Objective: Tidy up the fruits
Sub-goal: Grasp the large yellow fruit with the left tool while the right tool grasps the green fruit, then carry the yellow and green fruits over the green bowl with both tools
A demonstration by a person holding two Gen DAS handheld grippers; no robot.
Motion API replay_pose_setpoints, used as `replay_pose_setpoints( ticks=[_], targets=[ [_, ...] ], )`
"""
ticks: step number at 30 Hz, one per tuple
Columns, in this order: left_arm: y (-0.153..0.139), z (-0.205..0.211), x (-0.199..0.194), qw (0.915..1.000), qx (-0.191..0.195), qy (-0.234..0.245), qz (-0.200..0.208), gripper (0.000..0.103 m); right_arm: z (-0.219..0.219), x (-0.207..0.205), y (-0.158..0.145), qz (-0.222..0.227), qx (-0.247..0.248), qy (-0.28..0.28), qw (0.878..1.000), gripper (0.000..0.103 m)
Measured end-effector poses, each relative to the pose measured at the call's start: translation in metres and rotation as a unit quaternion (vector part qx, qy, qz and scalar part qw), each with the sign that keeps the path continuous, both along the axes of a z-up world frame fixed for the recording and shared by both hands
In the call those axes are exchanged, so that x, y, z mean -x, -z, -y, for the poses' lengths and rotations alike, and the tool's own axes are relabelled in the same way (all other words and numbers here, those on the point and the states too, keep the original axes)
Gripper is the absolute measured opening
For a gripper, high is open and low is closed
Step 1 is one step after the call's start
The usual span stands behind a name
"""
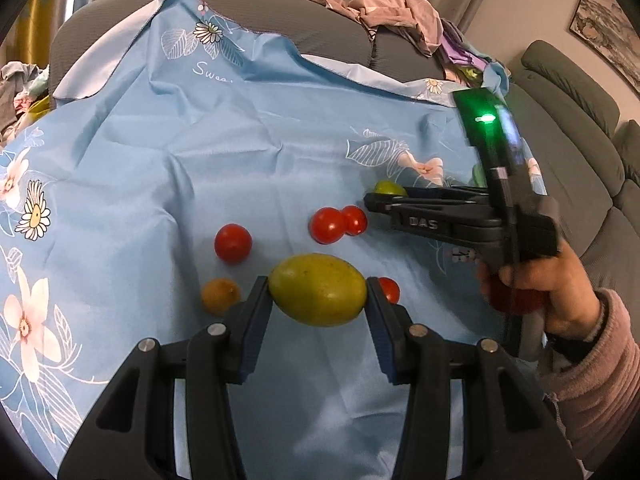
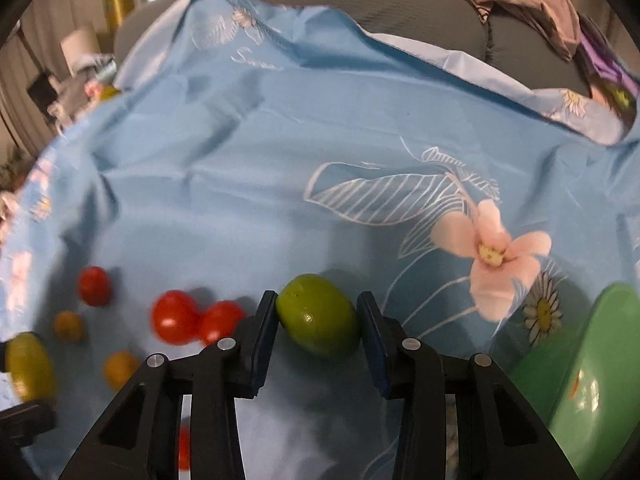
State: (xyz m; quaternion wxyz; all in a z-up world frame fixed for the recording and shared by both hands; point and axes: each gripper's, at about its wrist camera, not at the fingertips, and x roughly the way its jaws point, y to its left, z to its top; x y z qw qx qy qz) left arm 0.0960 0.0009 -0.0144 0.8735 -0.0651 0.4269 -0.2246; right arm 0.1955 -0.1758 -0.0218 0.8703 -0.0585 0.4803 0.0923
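Left wrist view is showing the left gripper [image 1: 318, 290] with its fingers [image 1: 256, 312] pressing on both ends of a yellow-green oval fruit with small brown speckles [image 1: 318, 290], lifted a little above the light blue floral cloth [image 1: 200, 152]. Lying on the cloth beyond it are a single round red cherry tomato [image 1: 233, 243], a touching pair of red cherry tomatoes [image 1: 337, 223], a small orange fruit [image 1: 220, 295] just beside the left finger, and another red tomato [image 1: 390, 290] peeking out behind the right finger. The right gripper [image 2: 318, 322], held by a hand [image 1: 560, 292] in a pink fleece sleeve [image 1: 600, 368], is reaching in from the right.

Right wrist view is showing a smooth green oval fruit [image 2: 318, 322] sitting on the cloth between that gripper's fingers [image 2: 262, 332], which are touching or nearly touching its sides; a firm grip cannot be told. The tomato pair [image 2: 196, 322] is lying just beside the left finger, crowding that side. A shiny green plastic container [image 2: 580, 372] is standing at the right edge. A grey sofa [image 1: 572, 128] and crumpled pink clothes [image 1: 392, 8] are lying behind.
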Motion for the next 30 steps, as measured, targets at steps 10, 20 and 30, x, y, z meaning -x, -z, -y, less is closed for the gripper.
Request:
replay_pose_setpoints(
  ticks=[10,20,30],
  targets=[
    [-0.014,0.012,0.019,0.9998,-0.012,0.009,0.011,0.047,0.01,0.068,-0.052,0.06,-0.062,-0.015,0.996,0.042],
    [-0.035,0.051,0.043,0.9981,-0.02,0.05,0.028,0.047,0.058,0.125,-0.074,0.09,-0.086,0.02,0.992,0.042],
    [-0.058,0.101,0.048,0.9938,-0.028,0.095,0.051,0.047,0.097,0.154,-0.089,0.117,-0.087,0.052,0.988,0.042]
  ],
)
